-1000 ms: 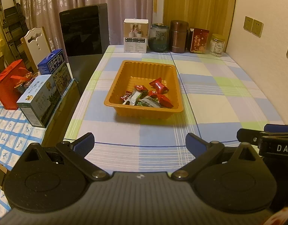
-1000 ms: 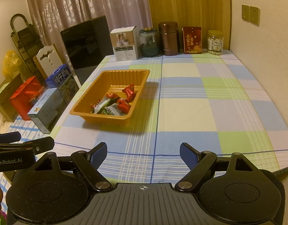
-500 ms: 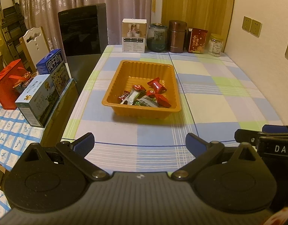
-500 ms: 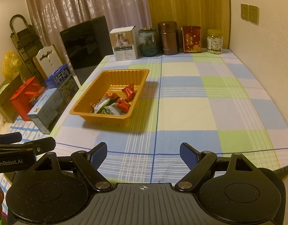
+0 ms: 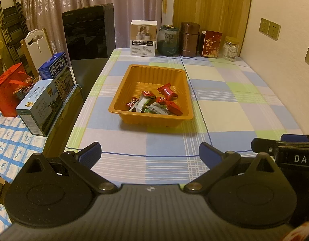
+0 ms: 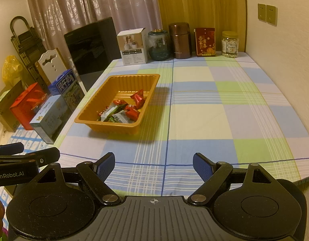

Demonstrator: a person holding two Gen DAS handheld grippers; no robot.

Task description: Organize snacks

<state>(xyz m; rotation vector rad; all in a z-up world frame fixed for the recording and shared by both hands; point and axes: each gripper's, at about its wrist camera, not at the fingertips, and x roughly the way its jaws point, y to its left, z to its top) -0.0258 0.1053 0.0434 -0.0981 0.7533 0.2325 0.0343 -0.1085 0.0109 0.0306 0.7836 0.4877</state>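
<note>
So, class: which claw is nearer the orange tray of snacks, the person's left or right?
Left, though only slightly. The left claw hangs open directly in front of the orange tray, facing it squarely. The right claw, also open, sits off to the tray's right, viewing it diagonally.

Two wrist views, near table edge – shared orange tray point(image 5: 122, 111) ahead.

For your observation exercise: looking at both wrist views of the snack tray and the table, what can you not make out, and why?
- Snack wrappers in the orange tray: print too small, both views.
- Snacks nearest the camera: partly hidden by the tray's front wall.
- Right tongs in the left view: cut off by the frame edge.
- Jar contents: too small to identify.
- Red bag: contents mostly hidden by its side.
</note>
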